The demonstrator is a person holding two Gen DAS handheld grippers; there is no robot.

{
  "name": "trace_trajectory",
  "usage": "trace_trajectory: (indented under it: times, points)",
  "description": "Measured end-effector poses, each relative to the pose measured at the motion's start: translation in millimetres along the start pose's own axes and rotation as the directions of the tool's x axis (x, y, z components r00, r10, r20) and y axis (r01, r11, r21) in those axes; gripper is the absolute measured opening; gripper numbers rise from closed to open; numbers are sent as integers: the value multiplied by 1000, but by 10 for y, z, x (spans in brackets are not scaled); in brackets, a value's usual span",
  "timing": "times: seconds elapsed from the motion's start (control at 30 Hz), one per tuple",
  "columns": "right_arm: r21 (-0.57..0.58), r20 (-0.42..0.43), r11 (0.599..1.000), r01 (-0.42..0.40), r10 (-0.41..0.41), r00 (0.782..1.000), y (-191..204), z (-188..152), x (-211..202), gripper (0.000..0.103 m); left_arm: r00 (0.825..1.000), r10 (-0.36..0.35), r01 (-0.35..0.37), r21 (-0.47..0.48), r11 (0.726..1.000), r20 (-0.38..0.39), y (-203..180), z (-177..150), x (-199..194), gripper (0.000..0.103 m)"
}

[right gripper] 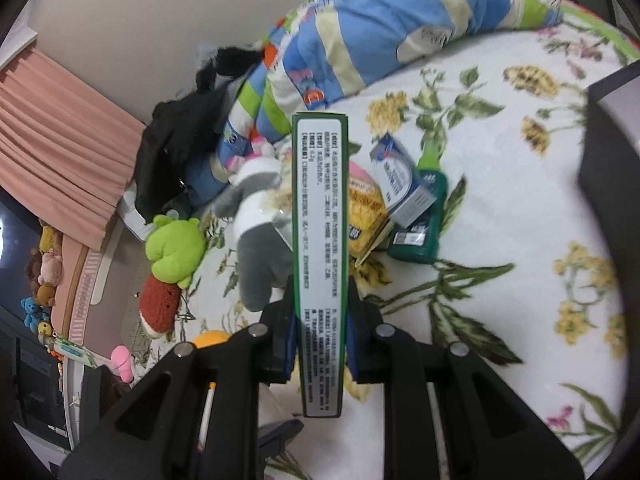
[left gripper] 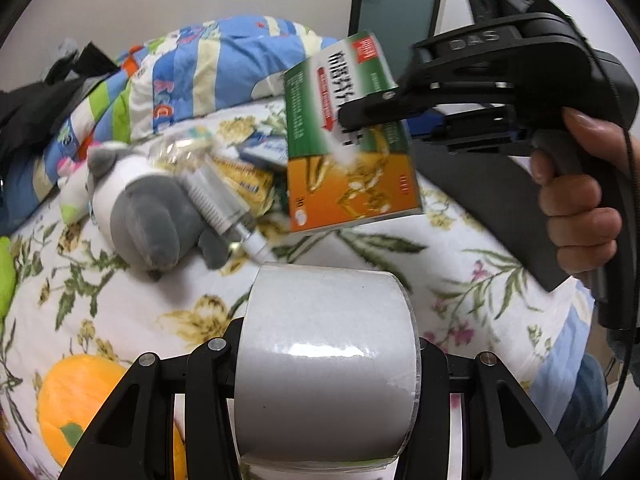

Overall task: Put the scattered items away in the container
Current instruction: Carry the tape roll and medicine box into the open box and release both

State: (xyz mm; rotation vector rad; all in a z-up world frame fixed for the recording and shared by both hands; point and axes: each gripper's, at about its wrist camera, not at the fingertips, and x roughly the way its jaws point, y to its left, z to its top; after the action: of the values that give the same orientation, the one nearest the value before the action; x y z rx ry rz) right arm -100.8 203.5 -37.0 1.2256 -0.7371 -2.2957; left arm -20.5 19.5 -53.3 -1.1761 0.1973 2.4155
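My left gripper [left gripper: 326, 344] is shut on a roll of clear packing tape [left gripper: 328, 360], held above the flowered bedsheet. My right gripper [right gripper: 320, 312] is shut on a green and orange medicine box [right gripper: 319, 256], seen edge-on; the box also shows in the left wrist view [left gripper: 348, 136], lifted above the bed, with my right gripper [left gripper: 368, 114] clamped on it. A pile of items lies on the bed: a grey and white plush toy [left gripper: 148, 200], a large syringe [left gripper: 216, 200], a yellow packet [right gripper: 366, 208], a blue and white box [right gripper: 400, 180] and a green bottle [right gripper: 424, 216].
A dark grey container [right gripper: 608, 152] stands at the right edge of the bed. A striped blue quilt [right gripper: 380, 32] lies along the far side, with black clothing [right gripper: 176, 148] beside it. A green plush [right gripper: 174, 248] and a red knitted toy [right gripper: 160, 304] lie at the bed's left edge.
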Motion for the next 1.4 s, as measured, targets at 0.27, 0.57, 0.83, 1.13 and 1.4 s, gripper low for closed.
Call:
trace_trajectory:
  times: [0.27, 0.57, 0.83, 1.13, 1.4]
  points:
    - [3, 108, 998, 60, -60, 992, -219, 44, -1088, 19, 996, -44, 38, 75, 996, 72, -683, 533, -226, 46]
    - [10, 168, 977, 213, -211, 963, -722, 64, -2112, 19, 987, -126, 111, 152, 982, 100, -1652, 1180, -104, 46]
    - [16, 179, 942, 336, -333, 926, -1130, 52, -2617, 20, 973, -209, 187, 194, 963, 98, -2397, 1609, 137, 46]
    - [26, 89, 886, 462, -463, 882, -1677, 44, -2636, 23, 986, -163, 154, 244, 957, 19, -2951, 1702, 746, 47]
    - [20, 75, 832, 554, -554, 829, -1889, -3, -2578, 55, 994, -108, 99, 221, 970, 29, -2966, 1702, 872, 76]
